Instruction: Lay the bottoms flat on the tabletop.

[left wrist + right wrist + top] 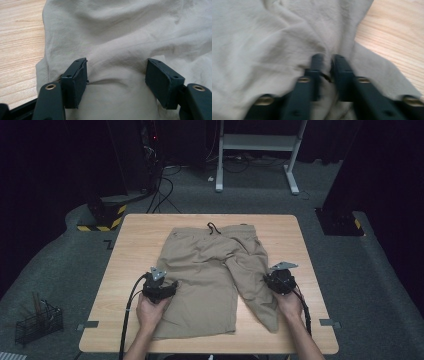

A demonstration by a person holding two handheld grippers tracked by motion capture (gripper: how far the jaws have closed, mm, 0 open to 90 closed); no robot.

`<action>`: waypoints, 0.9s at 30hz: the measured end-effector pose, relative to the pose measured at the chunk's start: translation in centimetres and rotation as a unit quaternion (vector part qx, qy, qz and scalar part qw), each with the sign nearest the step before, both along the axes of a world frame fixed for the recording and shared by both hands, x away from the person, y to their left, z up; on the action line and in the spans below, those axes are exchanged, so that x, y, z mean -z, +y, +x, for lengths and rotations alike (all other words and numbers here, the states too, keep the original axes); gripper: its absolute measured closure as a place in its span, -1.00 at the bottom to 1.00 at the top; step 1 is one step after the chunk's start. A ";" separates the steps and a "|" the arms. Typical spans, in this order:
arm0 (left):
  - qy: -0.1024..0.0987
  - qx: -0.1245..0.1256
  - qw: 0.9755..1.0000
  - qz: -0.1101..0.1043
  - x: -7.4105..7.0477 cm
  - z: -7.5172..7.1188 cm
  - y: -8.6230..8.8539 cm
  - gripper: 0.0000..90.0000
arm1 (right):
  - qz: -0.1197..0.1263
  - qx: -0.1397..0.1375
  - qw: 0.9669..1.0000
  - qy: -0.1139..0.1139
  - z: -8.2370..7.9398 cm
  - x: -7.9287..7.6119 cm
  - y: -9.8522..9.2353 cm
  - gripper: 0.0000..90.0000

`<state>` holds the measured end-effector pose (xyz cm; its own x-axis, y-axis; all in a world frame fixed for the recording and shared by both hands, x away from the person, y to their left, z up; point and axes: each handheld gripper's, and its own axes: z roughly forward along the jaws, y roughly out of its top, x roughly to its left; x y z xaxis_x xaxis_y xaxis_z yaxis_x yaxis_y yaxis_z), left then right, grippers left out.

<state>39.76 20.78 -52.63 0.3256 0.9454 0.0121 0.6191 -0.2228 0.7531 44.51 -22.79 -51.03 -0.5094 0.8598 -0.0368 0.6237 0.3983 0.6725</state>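
A pair of khaki shorts (pixel 210 265) lies spread on the wooden table (pixel 140 235), waistband and dark drawstring at the far side. My left gripper (pixel 172 286) rests at the outer edge of the left leg. In the left gripper view its jaws (pixel 116 65) stand wide apart, with a low bulge of cloth (pixel 120 37) between the pads. My right gripper (pixel 270 279) sits at the outer side of the right leg, which is rumpled and twisted. In the blurred right gripper view its jaws (pixel 328 58) are nearly together, pinching a fold of the shorts (pixel 262 37).
Bare wood (pixel 20 37) lies left of the shorts, and more bare wood (pixel 397 37) beside the right leg. On the floor stand a black wire basket (pixel 37 322) at the left, a yellow-and-black striped base (pixel 102 217), cables, and a white desk frame (pixel 257 150) beyond the table.
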 end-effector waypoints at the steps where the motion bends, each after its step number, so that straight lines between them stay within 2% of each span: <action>1: 0.000 0.000 1.000 -0.001 0.0 0.0 0.0 -0.24 | 0.003 -0.002 1.000 0.000 0.1 -0.1 -0.1 0.94; 4: 0.000 0.001 1.000 0.000 0.0 0.0 0.0 -0.24 | 0.011 0.001 1.000 -0.013 -0.2 -0.7 -0.8 0.96; 8: 0.001 0.002 1.000 0.001 0.0 0.0 0.0 -0.24 | 0.033 0.018 0.998 -0.054 -0.7 -2.2 -1.8 0.95; 10: 0.000 0.002 1.000 0.002 0.0 0.0 0.0 -0.24 | 0.033 0.029 0.997 -0.058 -0.4 -2.6 -2.1 0.95; 12: 0.000 0.003 1.000 0.001 0.0 0.0 0.0 -0.24 | 0.031 0.038 0.998 -0.048 0.3 -2.5 -2.3 0.95; 14: 0.001 0.003 1.000 0.001 0.0 0.0 0.0 -0.24 | 0.025 0.046 0.998 -0.024 1.1 -1.5 -2.2 0.91; 16: 0.001 0.003 1.000 0.001 0.0 0.0 0.0 -0.24 | 0.022 0.050 0.998 -0.007 1.4 -0.8 -2.2 0.69; 18: 0.001 0.003 1.000 0.001 0.0 0.0 0.0 -0.24 | 0.033 0.050 0.998 -0.018 0.8 -0.9 -2.1 0.48; 19: 0.001 0.003 1.000 0.001 0.0 0.0 0.0 -0.24 | 0.040 0.047 0.998 -0.030 0.1 -1.3 -2.1 0.43; 20: 0.000 0.003 1.000 0.002 0.0 0.0 0.0 -0.24 | 0.053 0.042 0.996 -0.053 -1.1 -2.0 -2.1 0.39; 22: 0.000 0.003 1.000 0.002 0.0 0.0 0.0 -0.24 | 0.071 0.018 0.994 -0.079 -3.2 -2.9 -2.0 0.34; 24: 0.001 0.003 1.000 0.002 0.0 0.0 0.0 -0.24 | 0.066 -0.010 0.994 -0.082 -5.0 -3.4 -1.5 0.31; 25: 0.000 0.003 1.000 0.001 0.0 0.0 0.0 -0.24 | 0.068 -0.027 0.995 -0.073 -5.9 -3.3 -1.2 0.28; 27: 0.001 0.003 1.000 0.001 0.0 0.0 0.0 -0.24 | 0.067 -0.044 0.995 -0.057 -6.6 -3.0 -0.9 0.24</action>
<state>39.74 20.79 -52.62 0.3309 0.9436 0.0143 0.6186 -0.2284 0.7518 37.91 -23.68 -48.04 -0.5819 0.8131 0.0140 0.5070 0.3493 0.7880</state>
